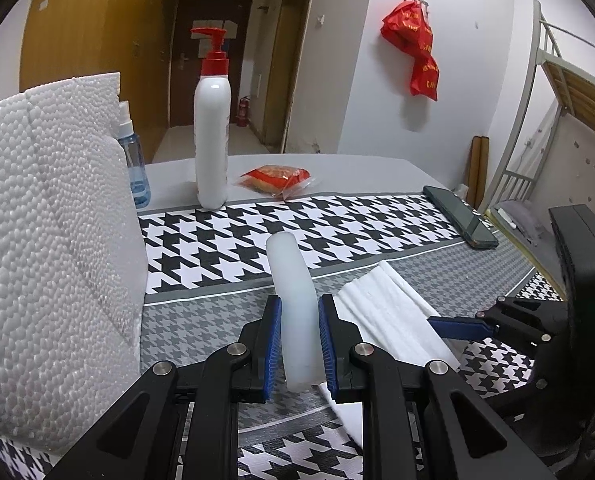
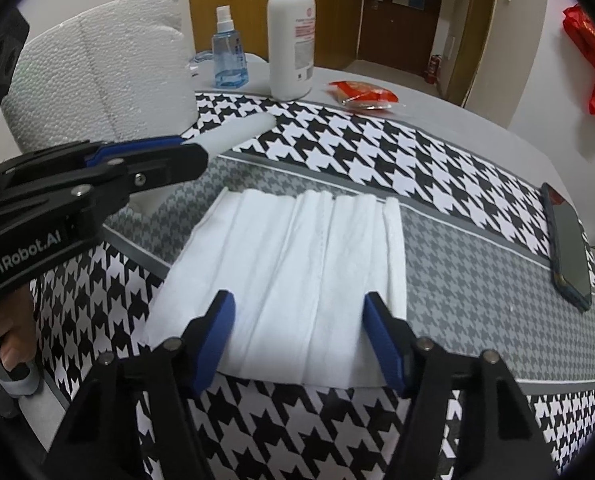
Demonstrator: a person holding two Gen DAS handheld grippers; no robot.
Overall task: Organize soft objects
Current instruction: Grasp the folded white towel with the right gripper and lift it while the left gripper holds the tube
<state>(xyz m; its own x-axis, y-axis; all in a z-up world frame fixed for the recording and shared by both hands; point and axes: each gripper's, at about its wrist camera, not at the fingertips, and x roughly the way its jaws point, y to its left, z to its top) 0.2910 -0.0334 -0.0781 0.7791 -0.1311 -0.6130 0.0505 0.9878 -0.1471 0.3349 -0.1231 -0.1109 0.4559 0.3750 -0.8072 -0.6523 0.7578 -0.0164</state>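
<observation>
My left gripper (image 1: 299,344) is shut on a pale translucent soft stick (image 1: 293,300) and holds it above the houndstooth cloth; the stick also shows in the right wrist view (image 2: 237,132), poking past the left gripper (image 2: 189,152). A folded white tissue sheet (image 2: 297,276) lies flat on the grey band of the cloth; it shows in the left wrist view (image 1: 393,312) too. My right gripper (image 2: 299,320) is open, its two blue pads low over the near edge of the tissue, one on each side. In the left wrist view the right gripper (image 1: 457,326) comes in from the right.
A white foam block (image 1: 49,248) stands at the left. Behind it are a blue spray bottle (image 2: 228,48), a white pump bottle (image 2: 291,36) and a red snack packet (image 2: 363,94). A dark phone (image 2: 569,252) lies at the right table edge.
</observation>
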